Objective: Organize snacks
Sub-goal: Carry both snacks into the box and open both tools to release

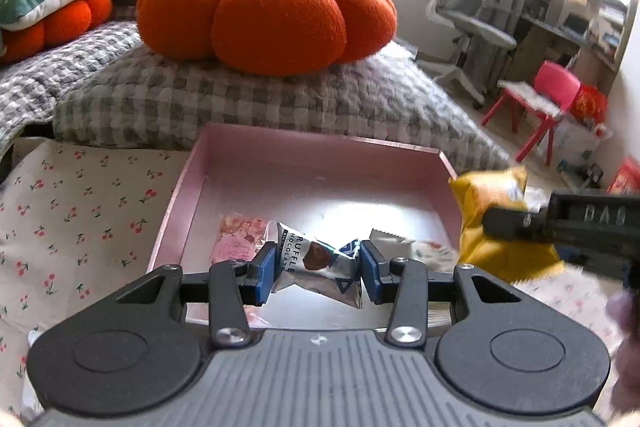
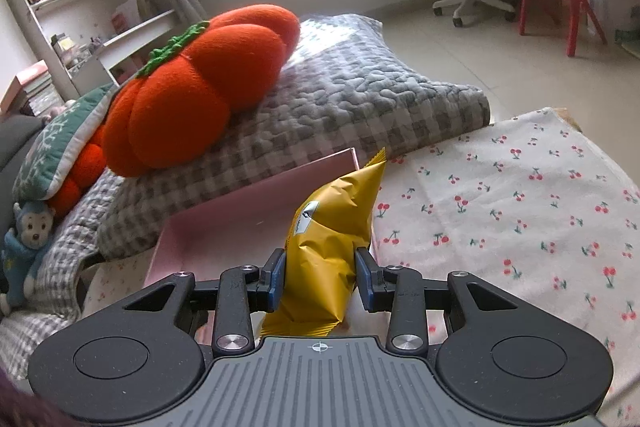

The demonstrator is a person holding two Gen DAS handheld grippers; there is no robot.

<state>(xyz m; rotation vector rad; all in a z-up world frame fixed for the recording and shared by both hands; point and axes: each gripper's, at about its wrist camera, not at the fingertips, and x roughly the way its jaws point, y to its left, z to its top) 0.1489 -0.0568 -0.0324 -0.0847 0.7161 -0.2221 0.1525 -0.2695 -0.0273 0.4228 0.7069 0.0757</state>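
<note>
Foil chocolate wrapper clamped in left gripper, yellow bag clamped in right gripper; both slick, either may slip short of pink tray.

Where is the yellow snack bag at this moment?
The yellow snack bag is clamped in the right gripper, off the surface. In the left wrist view it hangs at the right, just outside the pink box's right wall.

A silver truffle chocolate wrapper hangs above the pink tray; a yellow snack bag stands upright beside it.
</note>
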